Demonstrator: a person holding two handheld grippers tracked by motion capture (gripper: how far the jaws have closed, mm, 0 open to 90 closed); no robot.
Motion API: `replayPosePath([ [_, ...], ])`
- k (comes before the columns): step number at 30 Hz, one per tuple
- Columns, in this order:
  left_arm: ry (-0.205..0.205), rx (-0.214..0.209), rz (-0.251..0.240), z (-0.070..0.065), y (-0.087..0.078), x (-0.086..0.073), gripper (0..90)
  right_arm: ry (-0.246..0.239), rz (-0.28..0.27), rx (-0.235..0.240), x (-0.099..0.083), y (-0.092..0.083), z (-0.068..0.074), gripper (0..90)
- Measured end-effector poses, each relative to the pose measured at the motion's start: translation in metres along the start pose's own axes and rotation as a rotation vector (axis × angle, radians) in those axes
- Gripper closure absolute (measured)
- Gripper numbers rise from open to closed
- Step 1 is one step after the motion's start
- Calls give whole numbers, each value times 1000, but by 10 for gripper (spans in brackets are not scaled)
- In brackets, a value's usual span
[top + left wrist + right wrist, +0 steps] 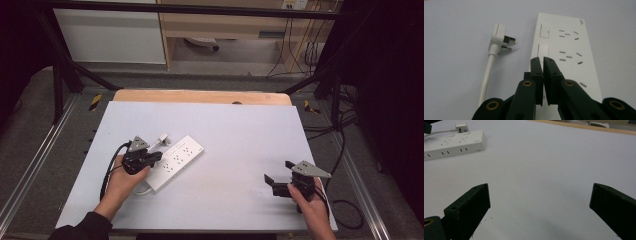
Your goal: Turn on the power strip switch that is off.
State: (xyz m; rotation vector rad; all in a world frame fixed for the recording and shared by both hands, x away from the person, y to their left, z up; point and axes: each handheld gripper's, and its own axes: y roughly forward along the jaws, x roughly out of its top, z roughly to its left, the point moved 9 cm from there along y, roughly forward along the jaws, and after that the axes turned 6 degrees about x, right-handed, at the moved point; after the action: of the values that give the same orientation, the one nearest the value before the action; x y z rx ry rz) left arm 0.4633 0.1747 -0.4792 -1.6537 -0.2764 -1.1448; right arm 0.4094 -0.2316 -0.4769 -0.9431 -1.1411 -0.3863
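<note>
Closest to the person, the right black two-jaw gripper (279,178) sits in the right hand (312,202) near the front right corner of the table. Its jaws are spread wide apart with nothing between them — just bare table under them.

The left black two-jaw gripper (156,156) is held in the left hand (125,179) on the left side. Its jaws are pressed almost flat together, with only a thin slit between them and nothing held. In the left gripper view the tips hang right over the near end of the long white plastic power strip (567,53); I cannot tell if they touch it.

The power strip lies flat and slanted on the left half of the table. Its top has rows of small dark slot holes and two square white buttons along one edge. Just beside it lies a white plug with dark metal prongs (500,40) on a white round cord (486,75) — the plug is on its side, near the strip but not touching it.

The table has a pale grey-blue flat top (240,145) with a light wooden strip along its far edge (200,96). Black metal frame bars (65,70) stand around it. Farther back are a grey floor, a white cabinet panel (110,35), a light wooden shelf unit (225,25) and dark hanging cables (300,50).
</note>
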Motion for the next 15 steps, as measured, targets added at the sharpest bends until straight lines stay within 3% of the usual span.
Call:
replayPosePath([
  [15,23,-3,32,-2,1,-5,900,2,1,0,0,0,0,34],
])
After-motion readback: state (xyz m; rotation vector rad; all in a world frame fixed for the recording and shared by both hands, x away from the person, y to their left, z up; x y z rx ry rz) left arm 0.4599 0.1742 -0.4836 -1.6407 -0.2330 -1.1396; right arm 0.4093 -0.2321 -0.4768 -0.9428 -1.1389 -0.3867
